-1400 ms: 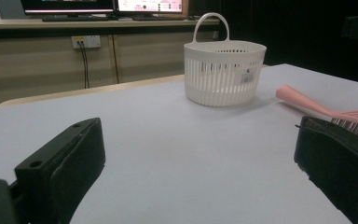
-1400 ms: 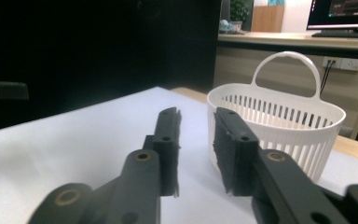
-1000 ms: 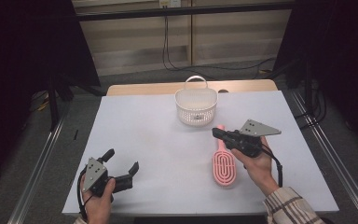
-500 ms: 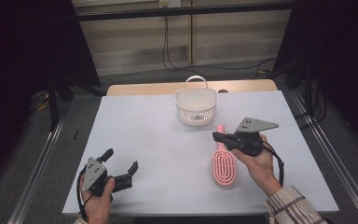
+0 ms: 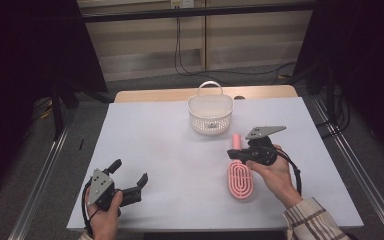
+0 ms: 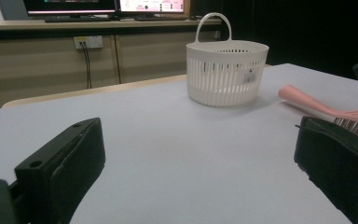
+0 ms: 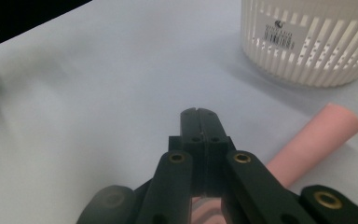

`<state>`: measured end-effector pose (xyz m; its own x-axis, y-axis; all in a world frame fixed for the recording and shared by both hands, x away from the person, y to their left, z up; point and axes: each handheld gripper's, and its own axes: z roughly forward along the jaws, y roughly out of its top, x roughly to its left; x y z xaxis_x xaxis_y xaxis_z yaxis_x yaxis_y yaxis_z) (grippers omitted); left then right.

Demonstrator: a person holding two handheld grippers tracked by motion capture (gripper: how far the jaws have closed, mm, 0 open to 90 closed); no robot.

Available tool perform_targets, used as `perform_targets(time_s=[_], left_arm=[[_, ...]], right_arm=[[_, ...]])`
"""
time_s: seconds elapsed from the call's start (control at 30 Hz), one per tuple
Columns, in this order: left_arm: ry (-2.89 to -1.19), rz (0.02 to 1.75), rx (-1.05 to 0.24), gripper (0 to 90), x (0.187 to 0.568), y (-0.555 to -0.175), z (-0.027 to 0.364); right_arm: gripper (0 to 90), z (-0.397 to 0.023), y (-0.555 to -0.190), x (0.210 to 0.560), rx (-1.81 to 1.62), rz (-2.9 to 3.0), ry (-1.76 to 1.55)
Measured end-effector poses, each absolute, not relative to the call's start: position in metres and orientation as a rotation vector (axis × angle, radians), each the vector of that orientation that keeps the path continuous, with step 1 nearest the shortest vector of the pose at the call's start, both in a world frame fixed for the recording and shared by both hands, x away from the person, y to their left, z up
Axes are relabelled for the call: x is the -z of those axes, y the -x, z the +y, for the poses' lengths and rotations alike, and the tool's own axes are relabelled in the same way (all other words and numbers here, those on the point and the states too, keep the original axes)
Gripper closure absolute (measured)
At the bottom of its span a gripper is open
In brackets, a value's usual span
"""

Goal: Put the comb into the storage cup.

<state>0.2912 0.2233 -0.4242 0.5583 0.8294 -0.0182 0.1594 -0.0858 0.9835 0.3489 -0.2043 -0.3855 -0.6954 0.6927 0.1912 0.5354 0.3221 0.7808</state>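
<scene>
A: Starting at the left, what is the left tool doing?

B: It sits near the front left corner of the counter, held in the person's left hand. Its jaws stand wide apart with nothing between them. In the left gripper view the two black jaws rise at either edge, with bare counter in the gap.

A: And in the middle?

B: A white slotted basket with a loop handle stands upright toward the far edge of the counter. Its wall carries a small barcode label, seen in the right gripper view.

A: Where is the pink brush?

B: The pink brush lies flat on the counter, right of centre, with its handle end pointing toward the basket and stopping just short of it. The oval head lies nearer the person.

A: And the right tool?

B: The right tool is held in the right hand, above the brush where handle meets head. Its jaws are pressed together, tip against tip, and nothing is between them. In the right gripper view the pink handle lies just to the right of the closed jaws, not gripped.
</scene>
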Motion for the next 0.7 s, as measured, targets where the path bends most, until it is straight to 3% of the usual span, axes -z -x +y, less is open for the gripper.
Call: perform_targets(time_s=[0.7], left_arm=[[-1.591, 0.855, -0.685, 2.0, 0.424, -0.291, 0.223]], right_arm=[[90.0, -0.178, -0.328, 0.391, -1.131, 2.64, -1.136]])
